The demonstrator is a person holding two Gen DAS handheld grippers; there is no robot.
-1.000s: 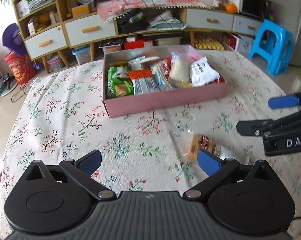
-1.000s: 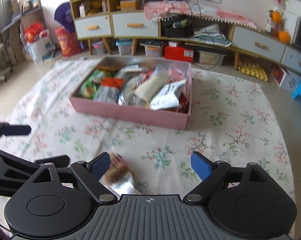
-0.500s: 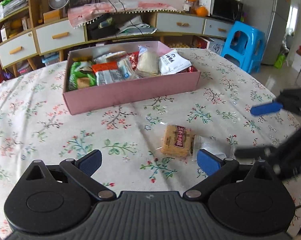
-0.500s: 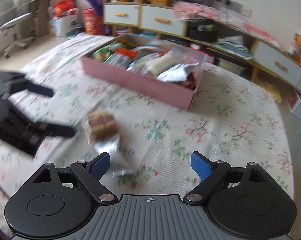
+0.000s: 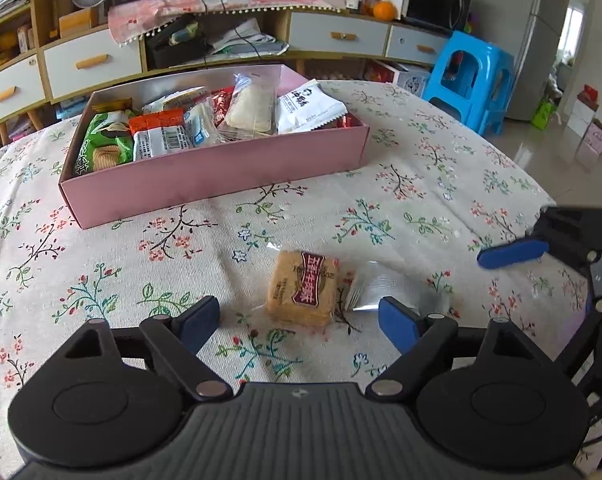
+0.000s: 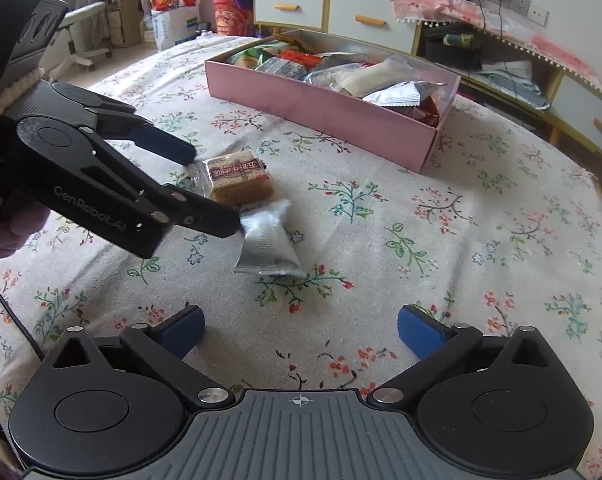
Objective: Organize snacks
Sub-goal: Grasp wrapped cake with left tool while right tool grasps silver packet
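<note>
Pink box [image 5: 221, 176] w/ snacks behind cracker pack [image 5: 303, 294], floral cloth [image 5: 101, 280]

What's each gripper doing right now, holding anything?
Left gripper: open, jaws just been closing around the cracker pack on the table, pads not yet pressing it.
Right gripper: open, jaws just widened, nothing between them.

On the worktop [image 5: 441, 184] the snack box [image 5: 221, 172] sits toward the far side, packets packed inside it. Nearer the cameras lies a single wrapped biscuit [image 5: 303, 288], apart from the box. The left gripper [image 5: 297, 320] straddles it, one finger on each side. The right gripper [image 6: 299, 330] is just short of the wrapper's tail. Behind the worktop stands a cabinet [image 5: 93, 62], a stool [image 5: 475, 80] to its right.
</note>
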